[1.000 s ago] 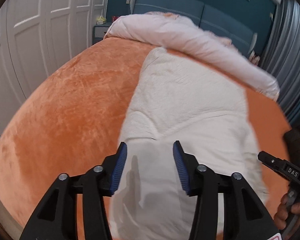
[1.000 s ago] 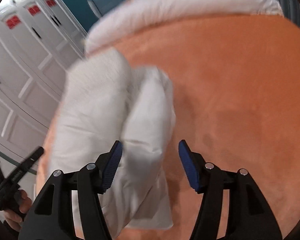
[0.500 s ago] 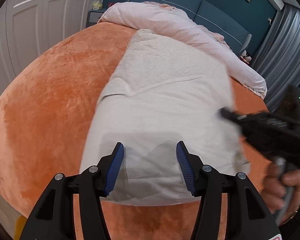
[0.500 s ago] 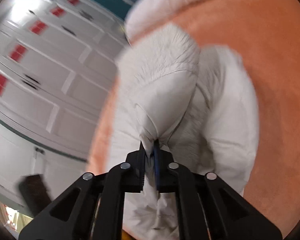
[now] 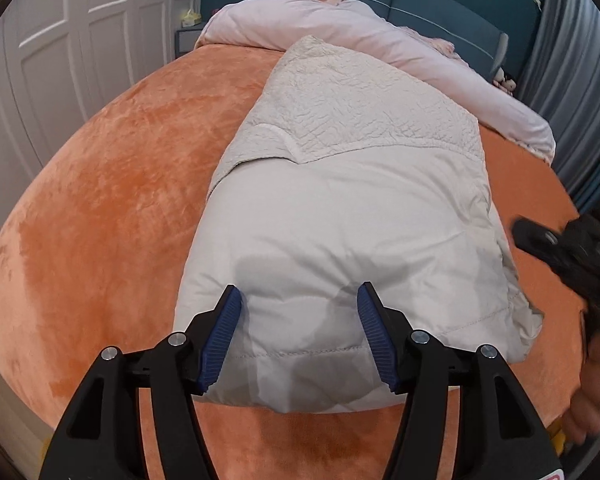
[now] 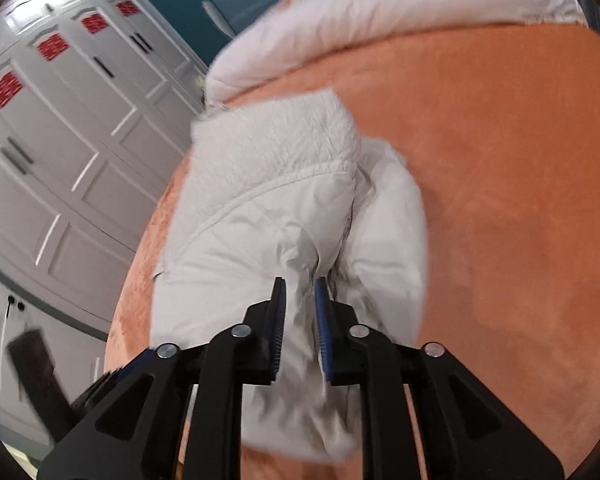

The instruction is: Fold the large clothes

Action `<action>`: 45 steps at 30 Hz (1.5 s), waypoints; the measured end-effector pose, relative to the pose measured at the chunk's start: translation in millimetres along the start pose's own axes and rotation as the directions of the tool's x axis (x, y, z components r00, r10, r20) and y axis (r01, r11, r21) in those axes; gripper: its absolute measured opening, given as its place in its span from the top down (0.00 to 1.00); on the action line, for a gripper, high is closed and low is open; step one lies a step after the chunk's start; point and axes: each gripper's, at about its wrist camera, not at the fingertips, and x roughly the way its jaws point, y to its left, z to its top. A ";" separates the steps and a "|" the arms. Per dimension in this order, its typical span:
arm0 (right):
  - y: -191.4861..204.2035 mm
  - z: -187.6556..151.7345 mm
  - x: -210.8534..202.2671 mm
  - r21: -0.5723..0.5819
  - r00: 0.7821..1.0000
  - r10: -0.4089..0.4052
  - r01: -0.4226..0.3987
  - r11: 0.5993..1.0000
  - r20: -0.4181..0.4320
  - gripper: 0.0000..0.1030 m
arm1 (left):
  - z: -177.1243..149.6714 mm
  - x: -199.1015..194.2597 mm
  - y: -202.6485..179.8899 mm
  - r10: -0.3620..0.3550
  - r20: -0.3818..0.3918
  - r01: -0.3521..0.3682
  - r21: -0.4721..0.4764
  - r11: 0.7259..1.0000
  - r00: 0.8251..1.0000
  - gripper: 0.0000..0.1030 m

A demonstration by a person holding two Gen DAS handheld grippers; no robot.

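Note:
A large off-white padded jacket (image 5: 340,216) lies folded on an orange bed cover (image 5: 100,200); its far part has a crinkled texture. My left gripper (image 5: 298,304) is open, hovering just above the jacket's near edge with nothing between its blue pads. My right gripper (image 6: 300,292) has its jaws nearly closed, pinching a bunched fold of the jacket (image 6: 268,200) near its near-right edge. The right gripper also shows blurred at the right edge of the left wrist view (image 5: 540,240).
A rolled pale pink duvet (image 5: 360,40) lies across the head of the bed by the blue headboard (image 5: 420,0). White wardrobe doors (image 5: 60,60) stand on the left, grey curtains (image 5: 580,80) on the right. A small nightstand (image 5: 186,36) sits by the headboard.
My right gripper went from open beside the jacket to shut on a fold of it. My left gripper stayed open and moved back toward the jacket's near edge.

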 end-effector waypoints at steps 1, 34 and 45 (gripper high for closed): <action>2.2 -6.3 -6.8 -0.014 1.000 0.023 -0.023 1.000 -0.001 0.85 | -0.3 -2.0 0.1 -0.008 -0.001 0.008 -0.011 1.000 1.000 0.44; 9.1 -45.3 -55.1 -0.174 0.978 -0.194 0.205 0.963 0.081 0.95 | -27.4 -39.0 -22.8 0.023 0.006 -0.023 0.014 1.000 1.000 0.42; 41.4 44.7 31.4 -0.220 0.966 -0.250 0.259 0.940 0.069 0.95 | -20.9 -34.7 -12.7 0.060 0.007 -0.060 0.025 0.998 0.998 0.42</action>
